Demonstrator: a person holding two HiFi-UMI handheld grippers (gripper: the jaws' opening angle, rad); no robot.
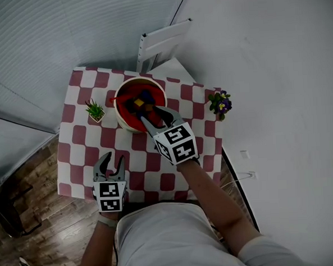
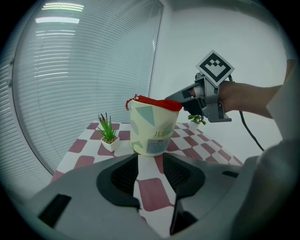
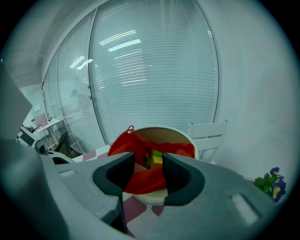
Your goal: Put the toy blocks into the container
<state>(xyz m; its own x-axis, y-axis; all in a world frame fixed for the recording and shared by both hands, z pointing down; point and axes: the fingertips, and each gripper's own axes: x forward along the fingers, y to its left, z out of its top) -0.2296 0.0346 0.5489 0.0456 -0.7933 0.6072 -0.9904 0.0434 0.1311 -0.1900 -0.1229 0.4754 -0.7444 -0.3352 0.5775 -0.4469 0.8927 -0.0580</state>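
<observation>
Toy blocks point(image 1: 140, 103) in one container point(image 1: 122, 122)

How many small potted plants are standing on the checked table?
2. A green spiky plant stands left of the container. A purple-flowered plant stands near the right edge of the table. None seems hidden.

The person wears a pale grey short-sleeved shirt point(image 1: 161, 237) and a light band point(image 1: 107, 221) on the left wrist. The left gripper point(image 1: 113, 160) and right gripper point(image 1: 154, 118) are grey plastic with dark ribbed inner pads. Each carries a white cube point(image 1: 177, 144) printed with black square markers. A thin black cable point(image 2: 248, 130) trails from the right gripper.
</observation>
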